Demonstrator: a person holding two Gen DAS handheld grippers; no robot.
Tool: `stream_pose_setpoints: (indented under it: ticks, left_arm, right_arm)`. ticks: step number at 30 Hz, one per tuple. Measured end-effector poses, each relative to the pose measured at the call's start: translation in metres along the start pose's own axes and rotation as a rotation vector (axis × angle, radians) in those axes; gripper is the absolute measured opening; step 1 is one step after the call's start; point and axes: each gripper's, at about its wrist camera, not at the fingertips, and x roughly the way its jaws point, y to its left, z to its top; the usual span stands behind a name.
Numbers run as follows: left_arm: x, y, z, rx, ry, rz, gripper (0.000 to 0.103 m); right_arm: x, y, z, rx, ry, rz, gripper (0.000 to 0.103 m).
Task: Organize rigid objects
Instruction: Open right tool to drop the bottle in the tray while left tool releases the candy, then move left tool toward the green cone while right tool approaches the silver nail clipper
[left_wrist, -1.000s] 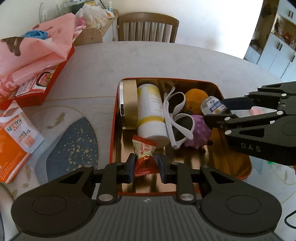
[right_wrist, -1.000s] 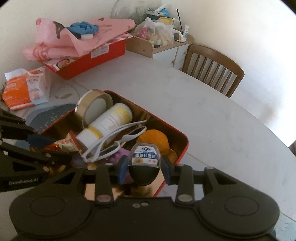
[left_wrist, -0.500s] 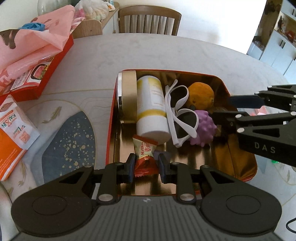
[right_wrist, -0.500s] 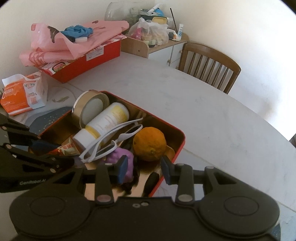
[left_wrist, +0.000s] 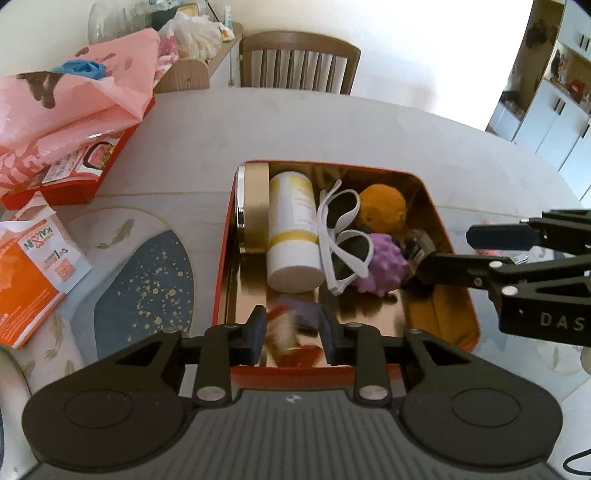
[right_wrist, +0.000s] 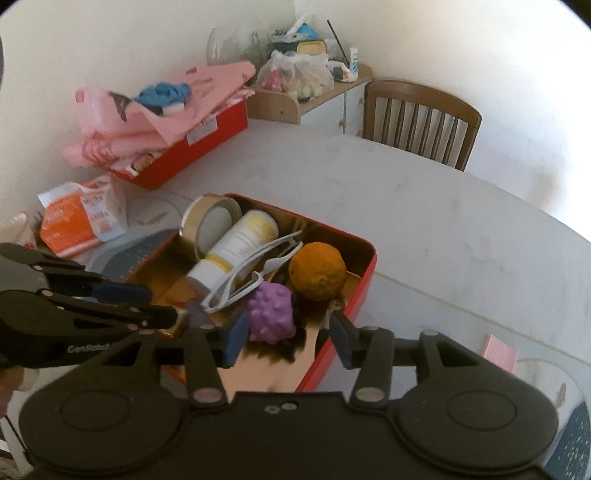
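Left claw (left_wrist: 291, 334) opening – crinkly wrapper (left_wrist: 286, 338) between.

A pale marbled table (left_wrist: 332, 125) carries a red tin (left_wrist: 225, 236) with a gold inside near its middle. Left of the tin lies a placemat (left_wrist: 140, 288) with a dark blue, gold-speckled patch. Further left sit an orange tissue pack (left_wrist: 26, 280) and a red box (left_wrist: 85, 173) heaped with pink bags. A small pink ribbed item (right_wrist: 501, 352) lies right of the tin.

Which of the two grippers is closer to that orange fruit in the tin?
Right. The right gripper hangs just short of the orange; the left gripper is at the tin's opposite end.
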Motion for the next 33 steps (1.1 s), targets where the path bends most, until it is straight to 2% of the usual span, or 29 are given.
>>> stream_pose_setpoints:
  ticks: [2, 4, 11, 20, 23, 25, 33]
  left_arm:
    - [-0.006, -0.003, -0.001, -0.002, -0.013, -0.004, 0.035]
    - [-0.013, -0.007, -0.002, 0.000, -0.032, -0.005, 0.051]
    - [-0.039, -0.029, -0.002, 0.015, -0.094, -0.020, 0.054]
    - [-0.058, -0.072, 0.001, 0.046, -0.165, -0.053, 0.067]
    - [-0.062, -0.088, 0.001, 0.054, -0.189, -0.063, 0.078]
    - [-0.064, -0.100, 0.001, 0.061, -0.206, -0.071, 0.082]
    - [-0.054, -0.146, -0.002, 0.079, -0.217, -0.093, 0.086]
  right_arm:
    - [-0.010, -0.002, -0.001, 0.013, -0.018, 0.007, 0.055]
    - [-0.019, -0.003, -0.003, 0.023, -0.033, 0.009, 0.056]
    - [-0.052, -0.020, -0.014, 0.074, -0.085, 0.030, 0.067]
    - [-0.101, -0.063, -0.033, 0.128, -0.168, -0.002, 0.091]
    - [-0.118, -0.086, -0.043, 0.155, -0.214, -0.010, 0.102]
    - [-0.126, -0.100, -0.048, 0.173, -0.228, -0.025, 0.103]
    - [-0.141, -0.158, -0.069, 0.242, -0.239, -0.080, 0.103]
